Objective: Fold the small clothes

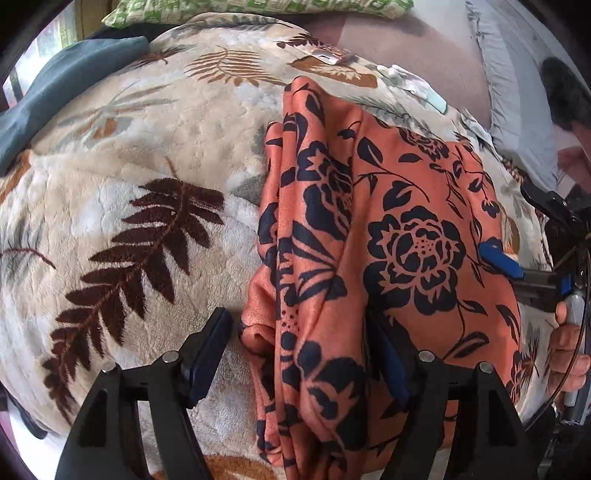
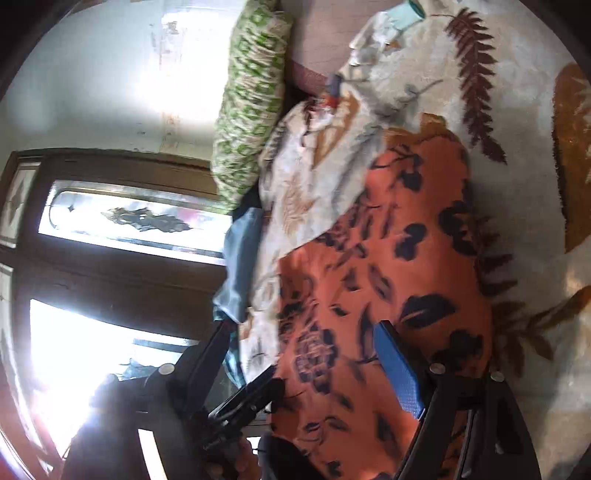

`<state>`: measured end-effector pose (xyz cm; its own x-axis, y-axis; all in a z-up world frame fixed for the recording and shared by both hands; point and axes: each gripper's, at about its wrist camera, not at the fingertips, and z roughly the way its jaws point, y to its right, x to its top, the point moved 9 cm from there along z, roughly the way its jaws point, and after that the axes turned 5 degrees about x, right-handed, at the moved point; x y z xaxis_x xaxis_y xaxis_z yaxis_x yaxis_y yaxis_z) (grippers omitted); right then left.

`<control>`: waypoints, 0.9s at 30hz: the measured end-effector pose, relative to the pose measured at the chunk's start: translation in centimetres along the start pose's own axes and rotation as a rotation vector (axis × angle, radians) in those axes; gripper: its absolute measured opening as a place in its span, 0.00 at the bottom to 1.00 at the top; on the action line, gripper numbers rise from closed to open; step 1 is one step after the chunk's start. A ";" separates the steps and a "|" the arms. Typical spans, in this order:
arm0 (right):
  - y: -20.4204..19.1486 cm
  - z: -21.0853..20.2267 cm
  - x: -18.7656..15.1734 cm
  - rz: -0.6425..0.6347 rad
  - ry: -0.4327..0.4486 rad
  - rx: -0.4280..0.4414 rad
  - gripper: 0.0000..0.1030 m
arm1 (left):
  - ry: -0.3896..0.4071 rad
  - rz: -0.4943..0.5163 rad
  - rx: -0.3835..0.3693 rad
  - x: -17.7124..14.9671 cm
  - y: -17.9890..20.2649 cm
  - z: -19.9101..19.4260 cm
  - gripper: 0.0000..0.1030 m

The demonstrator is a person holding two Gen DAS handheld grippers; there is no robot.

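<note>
An orange garment with dark blue flowers [image 1: 388, 240] lies folded lengthwise on a cream blanket with fern leaves [image 1: 147, 192]. My left gripper [image 1: 299, 347] is open, its jaws set either side of the garment's bunched near edge. My right gripper [image 1: 498, 258] shows at the garment's right edge in the left wrist view, one blue pad on the cloth. In the right wrist view the garment [image 2: 388, 277] lies between the spread fingers of the right gripper [image 2: 306, 362], which is open.
A green patterned pillow [image 1: 240, 9] lies at the far edge, with a teal cloth [image 1: 66, 88] at far left. A small packet [image 1: 328, 55] and white items [image 1: 413, 85] sit on the blanket beyond the garment. A window and wooden frame [image 2: 122, 236] stand beside the bed.
</note>
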<state>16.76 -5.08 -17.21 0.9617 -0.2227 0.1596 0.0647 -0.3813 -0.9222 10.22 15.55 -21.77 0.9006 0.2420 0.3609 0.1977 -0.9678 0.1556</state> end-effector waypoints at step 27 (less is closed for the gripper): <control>4.7 -6.5 -3.0 0.090 0.072 -0.034 0.86 | -0.080 -0.328 -0.482 4.4 -1.6 0.4 0.80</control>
<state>12.48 -12.01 -19.69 0.9416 -0.3207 0.1023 -0.0315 -0.3864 -0.9218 14.07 18.15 -20.82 0.8522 0.4997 0.1555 0.2900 -0.6982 0.6545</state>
